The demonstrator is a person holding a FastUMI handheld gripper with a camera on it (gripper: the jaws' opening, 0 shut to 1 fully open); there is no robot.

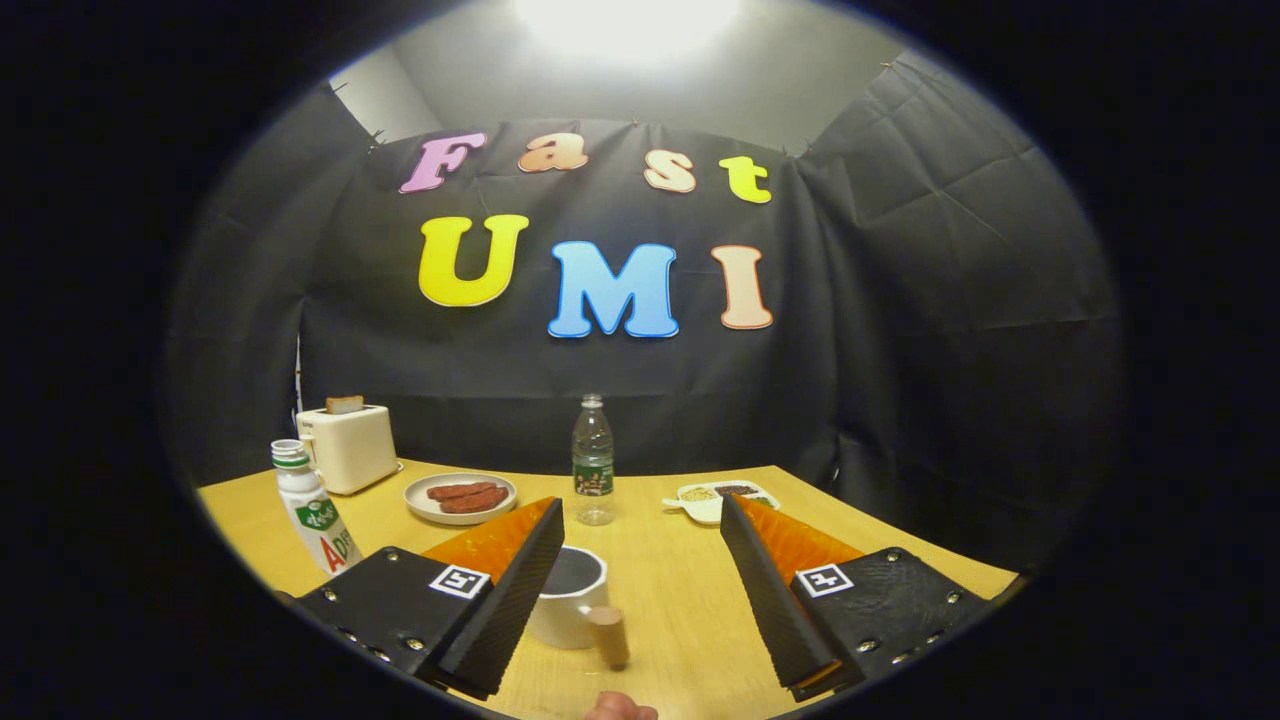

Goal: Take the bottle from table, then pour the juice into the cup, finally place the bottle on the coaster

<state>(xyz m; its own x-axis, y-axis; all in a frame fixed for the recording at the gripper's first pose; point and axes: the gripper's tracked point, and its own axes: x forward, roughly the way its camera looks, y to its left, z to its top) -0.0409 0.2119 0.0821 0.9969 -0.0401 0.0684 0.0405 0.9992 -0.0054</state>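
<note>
Currently gripper (pixel 640 590) wide open, empty, aimed at bottle (pixel 593 460) standing upright far centre on table (pixel 680 600), beyond fingers. Cup (pixel 568 597) near, beside left finger, likely staged for pour. Coaster: cannot tell.

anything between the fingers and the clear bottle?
Gripper view: gripper open. Only bare table runs from the gap to the clear bottle. The white cup sits by one finger, off that line.
</note>
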